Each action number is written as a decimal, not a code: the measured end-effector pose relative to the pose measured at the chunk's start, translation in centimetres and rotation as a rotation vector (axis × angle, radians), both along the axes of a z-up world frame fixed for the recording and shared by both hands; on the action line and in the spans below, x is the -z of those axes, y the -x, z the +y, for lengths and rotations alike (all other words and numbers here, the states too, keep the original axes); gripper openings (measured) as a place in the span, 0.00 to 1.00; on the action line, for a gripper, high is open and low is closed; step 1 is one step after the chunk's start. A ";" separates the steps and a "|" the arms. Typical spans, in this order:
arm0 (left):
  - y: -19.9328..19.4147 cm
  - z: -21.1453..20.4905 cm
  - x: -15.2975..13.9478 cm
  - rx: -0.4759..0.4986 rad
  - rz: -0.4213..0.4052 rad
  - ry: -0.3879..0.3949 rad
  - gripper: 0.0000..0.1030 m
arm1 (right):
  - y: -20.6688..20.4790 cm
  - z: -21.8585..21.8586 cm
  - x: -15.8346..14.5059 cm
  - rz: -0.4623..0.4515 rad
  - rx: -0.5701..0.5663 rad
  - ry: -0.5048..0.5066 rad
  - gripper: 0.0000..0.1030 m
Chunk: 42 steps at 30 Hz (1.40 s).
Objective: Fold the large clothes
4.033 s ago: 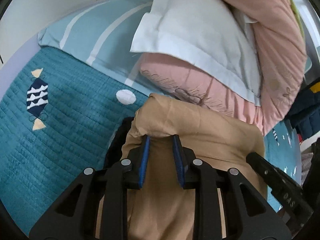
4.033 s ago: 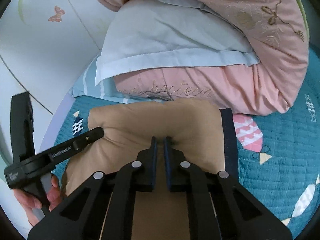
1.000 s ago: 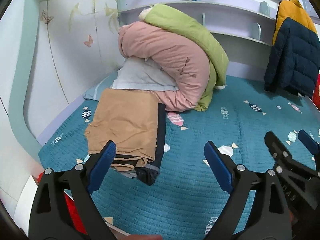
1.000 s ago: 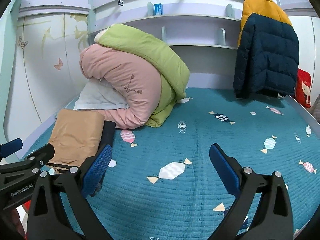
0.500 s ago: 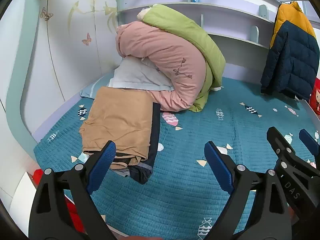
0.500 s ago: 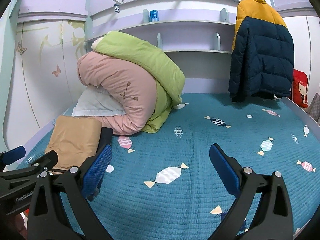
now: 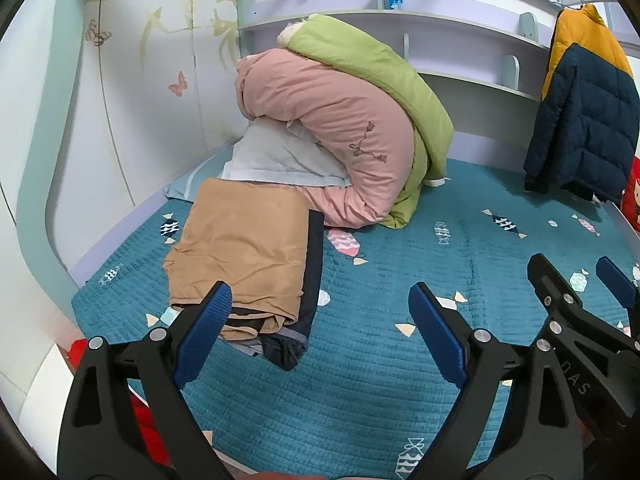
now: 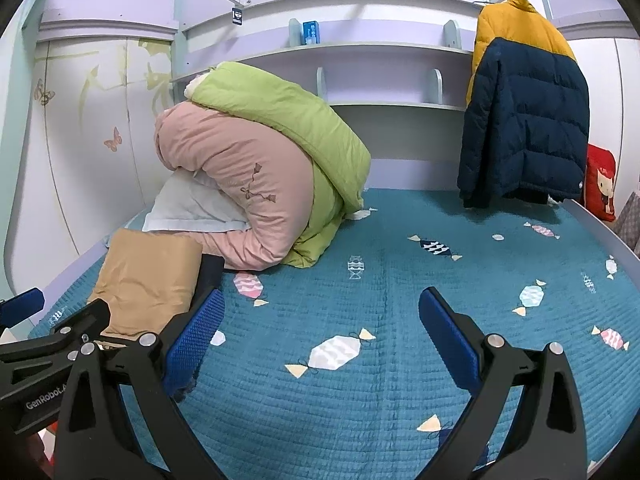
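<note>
Tan garment (image 7: 244,248) is folded into a flat rectangle, stacked on a folded dark garment (image 7: 314,264) at the left side of the bed (image 7: 400,400), its far edge against the pillow (image 7: 276,160) under the pink duvet (image 7: 344,136). More layers show at the stack's near edge; can't tell how many pieces.

Left gripper (image 7: 320,332): jaws wide apart, holding nothing, hovering above the quilt near the stack's near end. Right gripper (image 8: 320,344): also spread wide, empty, over bare quilt well right of the stack.

Judgement: this fold looks finished, edges roughly square, nothing in hand. What's left, if anything, is the next item. The only other large garment in view is the navy-and-yellow puffer jacket (image 8: 524,120) hanging at the far right; unclear whether it's in scope. Green duvet (image 8: 288,120) sits on the pink one, rolled up.
</note>
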<state>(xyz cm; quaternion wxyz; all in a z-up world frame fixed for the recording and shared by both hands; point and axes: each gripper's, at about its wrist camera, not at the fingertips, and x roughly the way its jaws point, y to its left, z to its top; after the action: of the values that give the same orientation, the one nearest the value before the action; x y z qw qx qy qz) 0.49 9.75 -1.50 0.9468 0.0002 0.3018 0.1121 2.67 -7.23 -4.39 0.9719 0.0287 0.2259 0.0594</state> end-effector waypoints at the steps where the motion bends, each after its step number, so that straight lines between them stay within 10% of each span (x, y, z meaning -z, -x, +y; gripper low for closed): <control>1: 0.1 -0.1 -0.1 -0.003 0.000 0.000 0.88 | 0.0 0.0 0.0 0.000 0.001 -0.002 0.92; 42: 0.7 -0.8 -0.4 -0.019 -0.003 0.009 0.88 | 0.1 0.5 0.0 0.021 0.016 0.002 0.92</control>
<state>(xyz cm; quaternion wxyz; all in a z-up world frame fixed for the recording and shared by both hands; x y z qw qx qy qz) -0.20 8.90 -1.08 0.9460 -0.0070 0.3010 0.1197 2.53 -6.68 -4.42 0.9700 0.0299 0.2359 0.0510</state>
